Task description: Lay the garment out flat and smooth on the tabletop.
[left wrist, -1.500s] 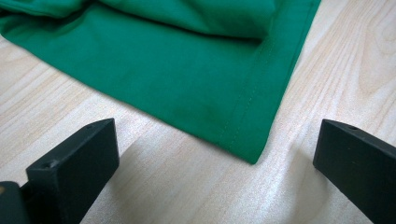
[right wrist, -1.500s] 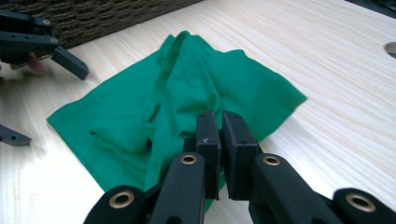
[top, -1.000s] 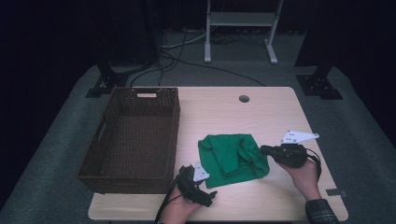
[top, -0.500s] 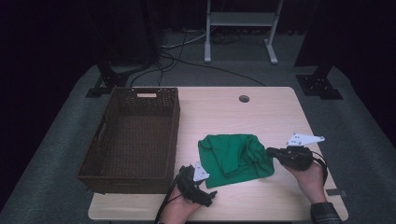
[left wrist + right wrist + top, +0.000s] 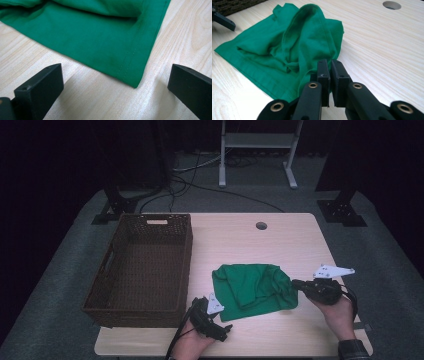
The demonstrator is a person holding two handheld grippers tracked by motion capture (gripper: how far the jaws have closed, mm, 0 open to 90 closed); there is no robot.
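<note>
Pinching soft, rumpled green cloth [image 5: 294, 47] at its edge, right gripper [image 5: 328, 67] jaws clamped; left gripper [image 5: 115, 82] spread wide over hemmed corner, pale woodgrain table [image 5: 180, 30].

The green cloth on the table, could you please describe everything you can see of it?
The green cloth is a soft, knit-looking garment with stitched hems, lying crumpled and partly folded on the wooden table, right of the wicker basket. The right gripper is shut on its bunched right edge. Its near-left corner lies flat between the open jaws of the left gripper, untouched.
</note>
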